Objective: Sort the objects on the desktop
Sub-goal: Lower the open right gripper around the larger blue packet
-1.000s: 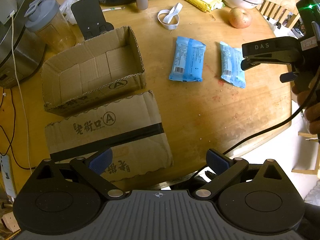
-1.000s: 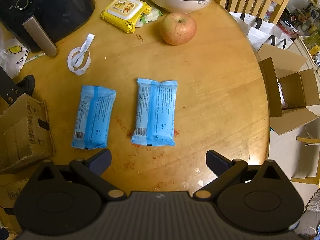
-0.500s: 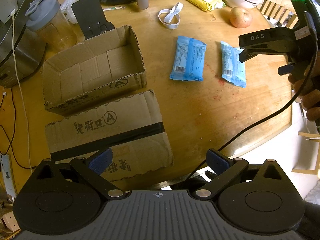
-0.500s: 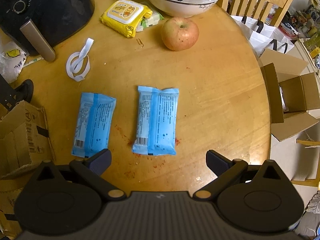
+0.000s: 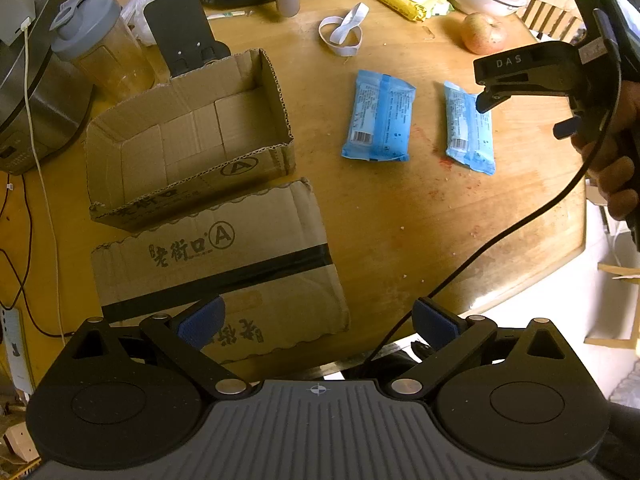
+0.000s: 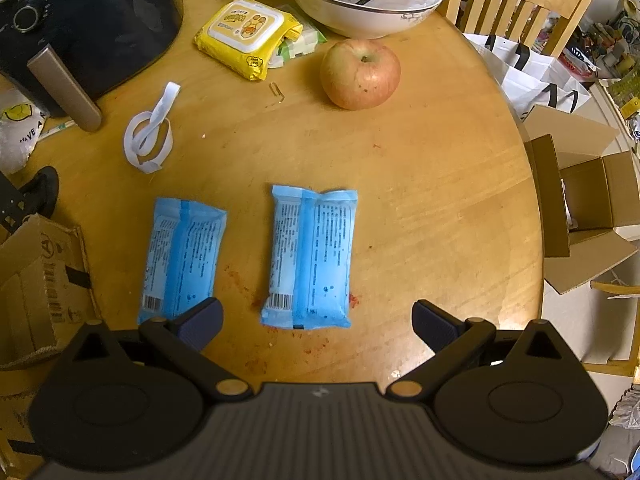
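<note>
Right tool (image 6: 316,316) hangs spread above one blue packet (image 6: 310,256), seemingly lined up to straddle it. Left tool (image 5: 318,322), likewise agape and empty-fingered, waits near the cardboard box (image 5: 188,136) at ten o'clock.

Each handheld tool has a ribbed grey base flanked by two round black discs. Black linkage arms with brass-coloured pivot pins run forward to fingers faced with dark blue textured pads (image 5: 200,320). The left tongs (image 5: 318,318) and right tongs (image 6: 318,320) look alike. Seen from the left camera, the right tool is black with a pistol-style body, white letters "DAS" on its top arm, a small green light, and a black cable (image 5: 500,240) trailing from it. A hand (image 5: 612,176) wraps its grip.
</note>
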A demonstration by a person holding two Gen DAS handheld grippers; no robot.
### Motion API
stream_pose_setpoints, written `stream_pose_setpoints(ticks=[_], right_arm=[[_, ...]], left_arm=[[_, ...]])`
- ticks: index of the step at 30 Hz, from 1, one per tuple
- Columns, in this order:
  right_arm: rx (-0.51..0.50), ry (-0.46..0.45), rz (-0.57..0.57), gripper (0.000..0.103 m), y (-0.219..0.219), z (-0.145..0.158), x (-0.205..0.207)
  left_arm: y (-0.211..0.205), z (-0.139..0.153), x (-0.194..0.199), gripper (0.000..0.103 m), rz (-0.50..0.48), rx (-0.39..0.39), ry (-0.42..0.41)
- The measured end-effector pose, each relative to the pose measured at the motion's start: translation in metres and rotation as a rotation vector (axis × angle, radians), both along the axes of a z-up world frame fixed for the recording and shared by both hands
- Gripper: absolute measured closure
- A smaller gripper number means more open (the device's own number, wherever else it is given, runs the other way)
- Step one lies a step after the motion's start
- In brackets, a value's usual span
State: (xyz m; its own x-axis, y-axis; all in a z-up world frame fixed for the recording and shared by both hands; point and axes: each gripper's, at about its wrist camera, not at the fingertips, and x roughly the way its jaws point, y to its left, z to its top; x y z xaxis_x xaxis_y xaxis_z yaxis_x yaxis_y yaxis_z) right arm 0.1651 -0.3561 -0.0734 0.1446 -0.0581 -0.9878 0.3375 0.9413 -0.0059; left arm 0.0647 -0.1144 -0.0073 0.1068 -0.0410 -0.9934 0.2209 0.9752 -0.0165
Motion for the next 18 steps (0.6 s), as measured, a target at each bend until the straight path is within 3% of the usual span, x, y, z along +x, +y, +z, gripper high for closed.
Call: stream_pose_setpoints(ticks=[18], right_arm=[[0.014,0.013,-0.017,0.0,-0.01,-0.01,0.023]], left_arm=[[0.002,-0.002,0.005,0.0,0.012,0.001,0.004]])
